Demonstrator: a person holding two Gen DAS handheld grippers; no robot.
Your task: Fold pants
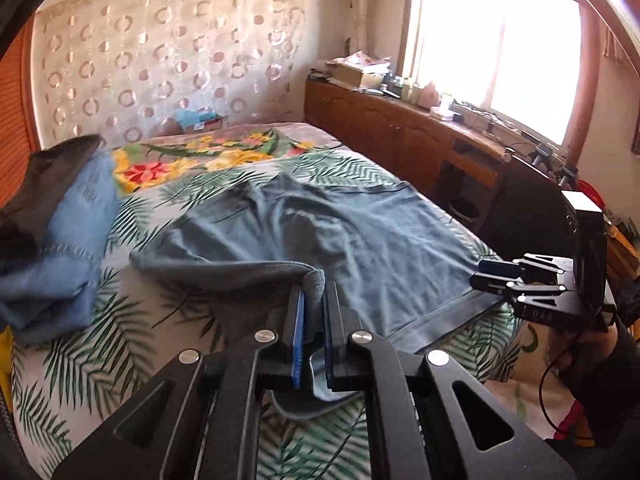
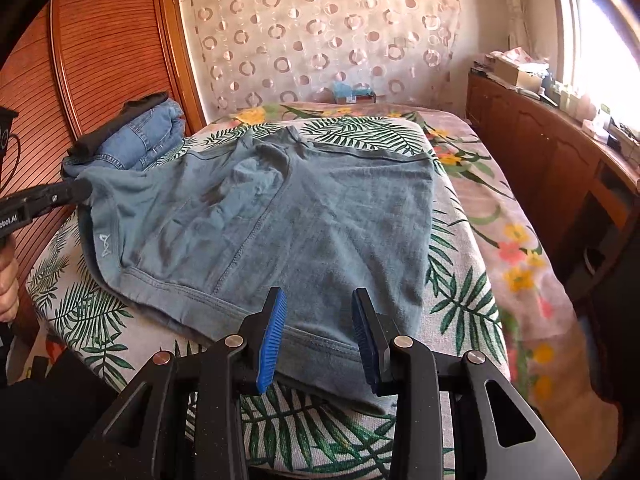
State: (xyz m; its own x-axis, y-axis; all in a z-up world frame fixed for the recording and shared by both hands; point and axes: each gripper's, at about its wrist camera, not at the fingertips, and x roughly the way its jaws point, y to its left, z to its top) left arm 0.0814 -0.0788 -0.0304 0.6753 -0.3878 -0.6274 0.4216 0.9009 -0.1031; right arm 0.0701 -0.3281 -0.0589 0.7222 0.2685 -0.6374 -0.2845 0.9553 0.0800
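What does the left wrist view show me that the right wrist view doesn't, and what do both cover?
Only the left wrist view: the left tool shut on a bunched edge of the blue-grey pants, cloth pinched between its pads. Only the right wrist view: the right tool open over the waistband, and the small logo. Both: the pants spread on the leaf-print cover, the folded jeans, the window.

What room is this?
Probably a bedroom: a bed with a leafy cover, folded jeans stacked beside the wooden headboard, and a window above low cabinets.

Left hand-held gripper (image 1: 314,304) clamped tight; right hand-held gripper (image 2: 319,320) parted.
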